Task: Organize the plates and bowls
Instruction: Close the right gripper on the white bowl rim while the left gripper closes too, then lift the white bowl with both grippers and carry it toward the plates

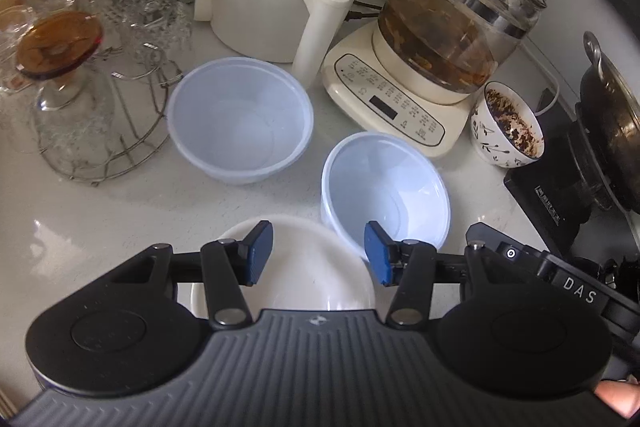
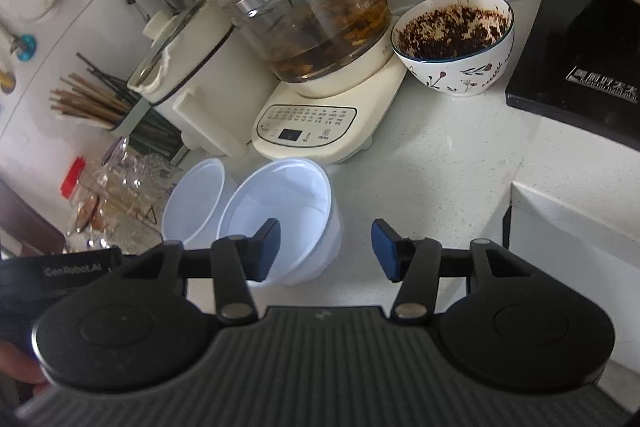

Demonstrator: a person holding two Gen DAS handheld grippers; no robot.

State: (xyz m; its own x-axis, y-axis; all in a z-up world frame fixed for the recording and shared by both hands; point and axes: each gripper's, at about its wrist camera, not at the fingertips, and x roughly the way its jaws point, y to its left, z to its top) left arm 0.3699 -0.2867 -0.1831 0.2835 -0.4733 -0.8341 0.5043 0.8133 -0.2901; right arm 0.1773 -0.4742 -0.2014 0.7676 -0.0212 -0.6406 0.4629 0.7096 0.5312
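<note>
1. Progress: we judge it early. Nothing is stacked yet. Two plastic bowls sit apart on the counter [image 1: 100,227]: far-left bowl [image 1: 240,123], near-right bowl [image 1: 384,195]. The white bowl [image 1: 304,267] sits nearest, under our left gripper [image 1: 319,253].
2. Left gripper: jaws wide open, holding nothing, hovering over the white bowl.
3. Right gripper [image 2: 325,249]: jaws wide open, empty, left finger over the near-right bowl's [image 2: 280,211] rim; contact unclear.
4. Left to do: nest the three. The patterned bowl [image 2: 454,45] is dirty; probably leave it.
5. Materials: plastic bowls are thin, translucent, round and tapered. The white bowl looks glossy, likely ceramic. The counter is speckled stone.
</note>
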